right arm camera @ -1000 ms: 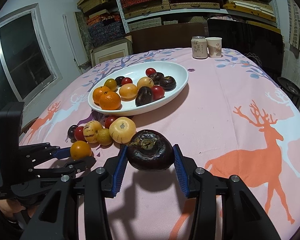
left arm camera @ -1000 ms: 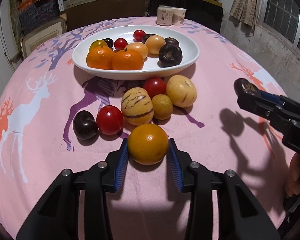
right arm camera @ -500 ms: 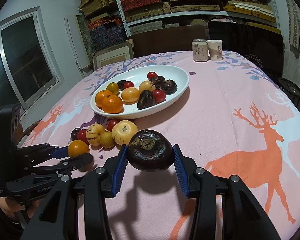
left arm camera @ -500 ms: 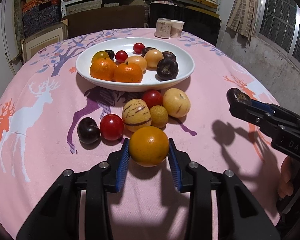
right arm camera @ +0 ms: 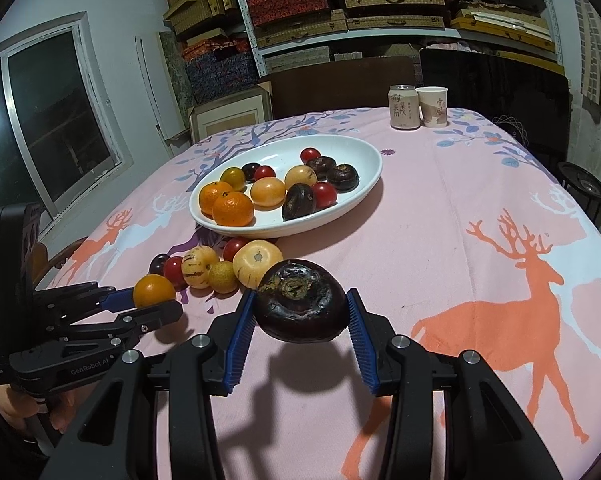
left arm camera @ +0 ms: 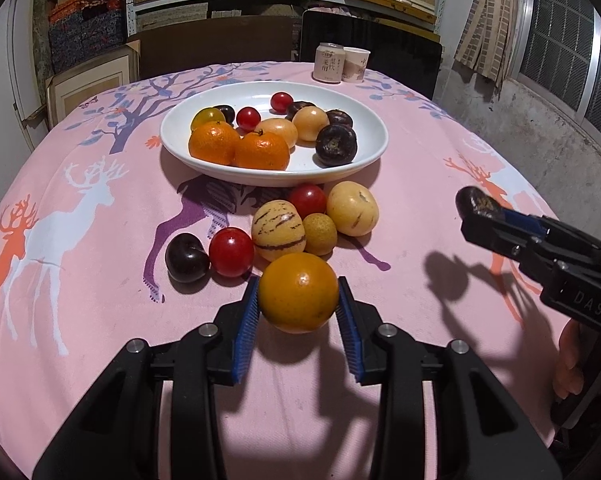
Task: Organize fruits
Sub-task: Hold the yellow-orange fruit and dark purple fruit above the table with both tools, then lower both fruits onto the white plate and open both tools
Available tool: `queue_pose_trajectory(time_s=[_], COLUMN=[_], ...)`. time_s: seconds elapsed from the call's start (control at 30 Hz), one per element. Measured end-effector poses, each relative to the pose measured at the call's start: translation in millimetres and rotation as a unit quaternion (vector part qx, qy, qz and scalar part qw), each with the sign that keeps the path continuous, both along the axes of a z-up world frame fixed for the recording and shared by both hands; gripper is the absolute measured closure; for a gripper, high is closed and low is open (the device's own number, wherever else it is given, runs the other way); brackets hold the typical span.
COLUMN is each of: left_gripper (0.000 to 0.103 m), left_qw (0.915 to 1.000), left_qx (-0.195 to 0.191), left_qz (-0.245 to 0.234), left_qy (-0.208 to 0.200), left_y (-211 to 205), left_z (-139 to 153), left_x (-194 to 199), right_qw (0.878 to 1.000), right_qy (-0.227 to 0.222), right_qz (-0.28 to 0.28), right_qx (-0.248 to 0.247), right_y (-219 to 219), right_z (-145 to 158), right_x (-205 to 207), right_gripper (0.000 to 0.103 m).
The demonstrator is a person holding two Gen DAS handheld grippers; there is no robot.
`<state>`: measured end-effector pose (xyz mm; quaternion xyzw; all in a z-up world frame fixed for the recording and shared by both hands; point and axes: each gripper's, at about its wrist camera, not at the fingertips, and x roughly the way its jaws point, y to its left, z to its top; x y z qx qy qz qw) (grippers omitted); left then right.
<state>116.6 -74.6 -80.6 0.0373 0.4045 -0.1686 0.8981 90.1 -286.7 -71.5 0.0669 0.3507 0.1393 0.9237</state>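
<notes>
My left gripper [left arm camera: 298, 312] is shut on an orange-yellow fruit [left arm camera: 298, 292] and holds it above the pink cloth; it also shows in the right wrist view [right arm camera: 153, 290]. My right gripper [right arm camera: 302, 322] is shut on a dark purple fruit [right arm camera: 302, 300], lifted over the cloth; it shows at the right of the left wrist view [left arm camera: 474, 202]. A white oval plate [left arm camera: 364, 156] holds oranges, tomatoes and dark fruits. Several loose fruits lie in front of it, among them a striped melon [left arm camera: 278, 230], a red tomato [left arm camera: 231, 252] and a dark plum [left arm camera: 186, 258].
A drink can [left arm camera: 328, 62] and a paper cup [left arm camera: 355, 64] stand at the far table edge. Dark chairs and shelves with boxes stand behind. The round table [right arm camera: 480, 184] falls away on all sides.
Both grippers have risen with their fruits. The orange-yellow fruit has come off the cloth and away from the loose pile. The plate looks farther off.
</notes>
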Motion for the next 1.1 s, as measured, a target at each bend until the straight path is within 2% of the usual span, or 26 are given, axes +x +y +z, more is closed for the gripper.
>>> queue_pose_trajectory(time_s=[0.17,0.3,0.43,0.57,0.7,0.9,0.97,1.03,1.1], left_gripper=[0.067,0.067,0.066,0.066,0.066,0.066,0.059,0.044,0.039], left_qw=[1.0,0.9999,0.9994,0.999,0.9996,0.9998,0.9996,0.9996,0.9997], left_qx=[-0.003,-0.007,-0.008,-0.004,-0.002,0.01,0.011,0.01,0.006], left_qz=[-0.004,-0.011,-0.005,-0.001,0.001,0.006,0.014,0.022,0.025], left_qy=[0.0,-0.011,-0.033,-0.045,-0.028,0.016,0.022,0.014,0.002], left_y=[2,7,15,14,3,-15,-14,-9,-3], left_z=[4,23,58,82,80,46,39,40,45], left_x=[-4,0,31,77,129,187,195,194,185], right_qw=[1.0,1.0,1.0,1.0,0.999,0.996,0.996,0.995,0.996], right_qy=[0.01,0.01,0.0,0.005,0.036,0.084,0.084,0.083,0.077], right_qz=[0.007,0.023,0.027,0.023,0.02,0.019,0.017,0.019,0.022], right_qx=[-0.008,-0.013,-0.011,0.0,0.016,0.033,0.033,0.043,0.045], right_y=[6,10,7,5,10,23,28,28,27], right_z=[-1,13,41,65,64,36,28,25,26], right_x=[-1,7,34,86,145,218,229,230,222], right_gripper=[0.057,0.057,0.057,0.057,0.057,0.056,0.056,0.056,0.055])
